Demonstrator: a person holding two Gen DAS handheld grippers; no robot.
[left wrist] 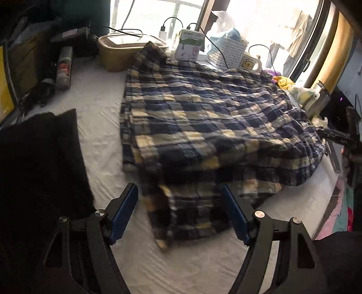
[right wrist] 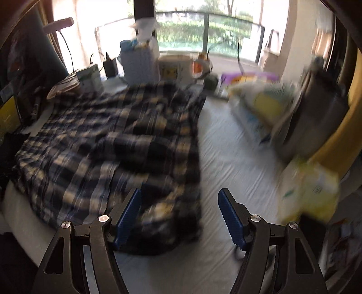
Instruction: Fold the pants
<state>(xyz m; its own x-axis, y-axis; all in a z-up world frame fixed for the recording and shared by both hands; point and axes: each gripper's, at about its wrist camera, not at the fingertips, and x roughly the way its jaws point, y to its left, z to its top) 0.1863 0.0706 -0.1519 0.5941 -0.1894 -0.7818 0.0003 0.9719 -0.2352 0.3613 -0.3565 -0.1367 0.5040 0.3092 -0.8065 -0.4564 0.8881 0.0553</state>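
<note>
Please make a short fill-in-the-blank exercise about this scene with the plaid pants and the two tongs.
1. The plaid pants lie on a ____ sheet.
2. The pads of the left tongs are ____ in colour.
3. Both the left tongs and the right tongs are ____, holding nothing.
4. The mug stands at the pants' far edge, near the ____.

Missing words: white; blue; open; window

Daylight from windows blown out; foreground dim; right view motion-blurred; fisheye bends edges, corners dark.
</note>
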